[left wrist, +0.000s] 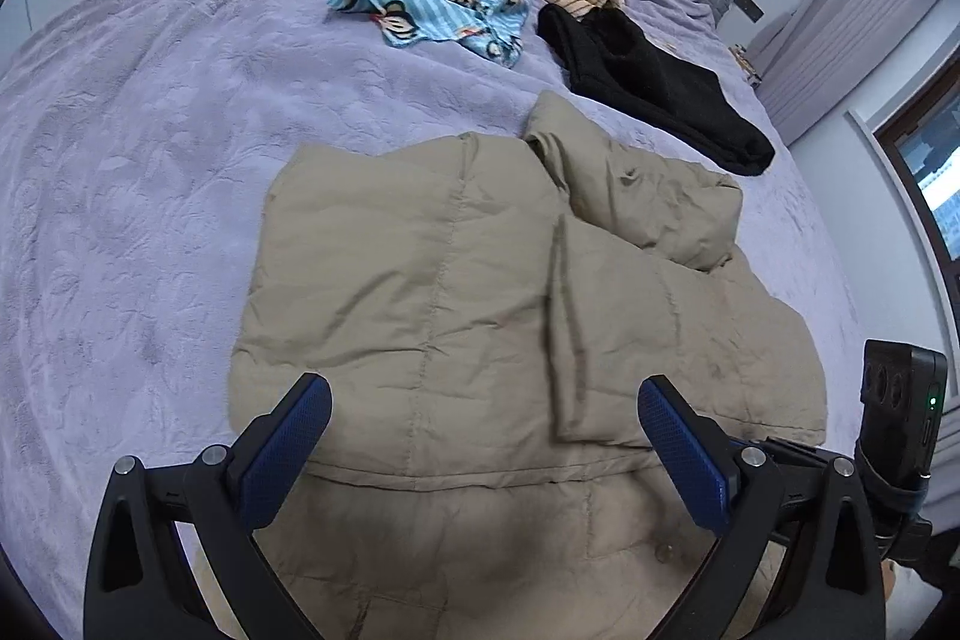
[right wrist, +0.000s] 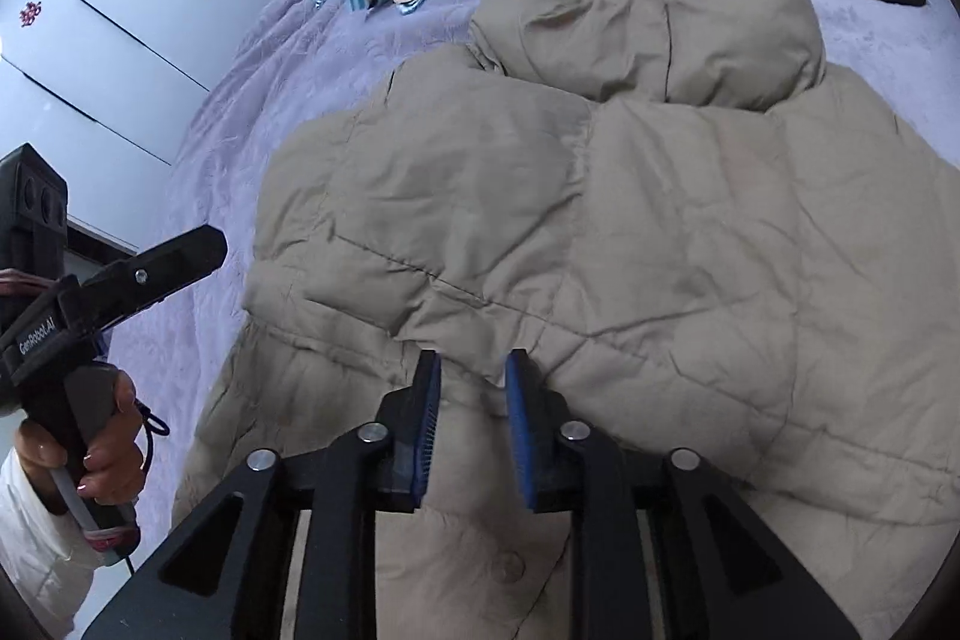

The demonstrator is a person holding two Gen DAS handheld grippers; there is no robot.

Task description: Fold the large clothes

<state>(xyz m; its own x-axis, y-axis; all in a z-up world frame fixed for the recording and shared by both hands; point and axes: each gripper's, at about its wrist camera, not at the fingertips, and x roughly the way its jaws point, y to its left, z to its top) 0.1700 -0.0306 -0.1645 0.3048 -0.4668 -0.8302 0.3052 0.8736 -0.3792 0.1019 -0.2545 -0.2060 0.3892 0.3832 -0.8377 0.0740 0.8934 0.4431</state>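
A purple bedspread (left wrist: 150,148) carries a puffy beige jacket (left wrist: 432,280), partly folded, with loose clothes heaped well beyond it. The right gripper (right wrist: 473,370) nips a ridge of jacket fabric, jaws narrowed around it but not fully pressed together. The left gripper (left wrist: 483,400) hovers above the near hem, jaws spread wide. A good fold probably needs the left to take a matching edge, both lifting evenly so the padding doesn't slide
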